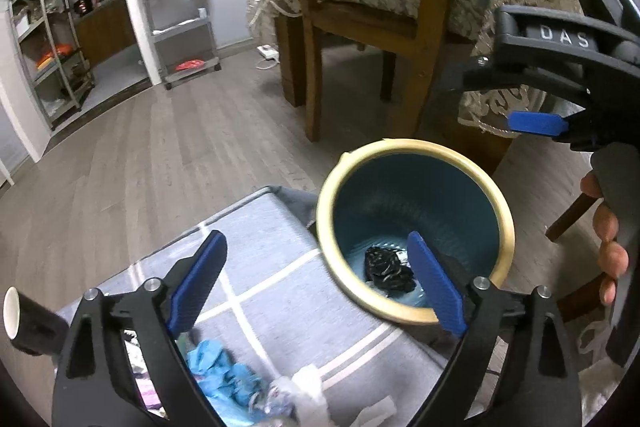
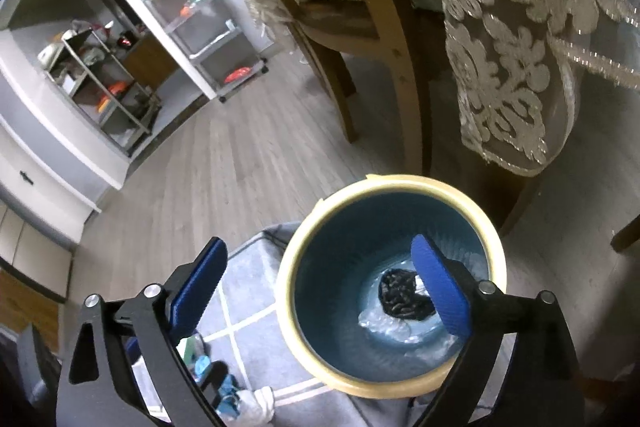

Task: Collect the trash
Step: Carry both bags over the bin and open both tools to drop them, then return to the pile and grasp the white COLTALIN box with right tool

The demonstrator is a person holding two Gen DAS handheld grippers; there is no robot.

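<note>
1. Your left gripper point(image 1: 316, 279) is spread wide and holds nothing; the blue bin point(image 1: 416, 163) sits just ahead of its right finger.
2. Your right gripper point(image 2: 320, 283) gapes wide above the bin.
3. Black trash point(image 2: 404, 297) lies at the bottom, with possibly clear plastic beside it.
4. More scraps point(image 1: 224, 375) lie beneath your left jaws.

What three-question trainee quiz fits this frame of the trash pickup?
1. True or false: the left gripper is shut on the blue crumpled trash.
2. What dark item lies in the bin?
3. Right gripper: A open, B shut on a cup?

Key: 1 false, it is open and empty. 2 a crumpled black piece of trash, with clear plastic wrap. 3 A.
</note>
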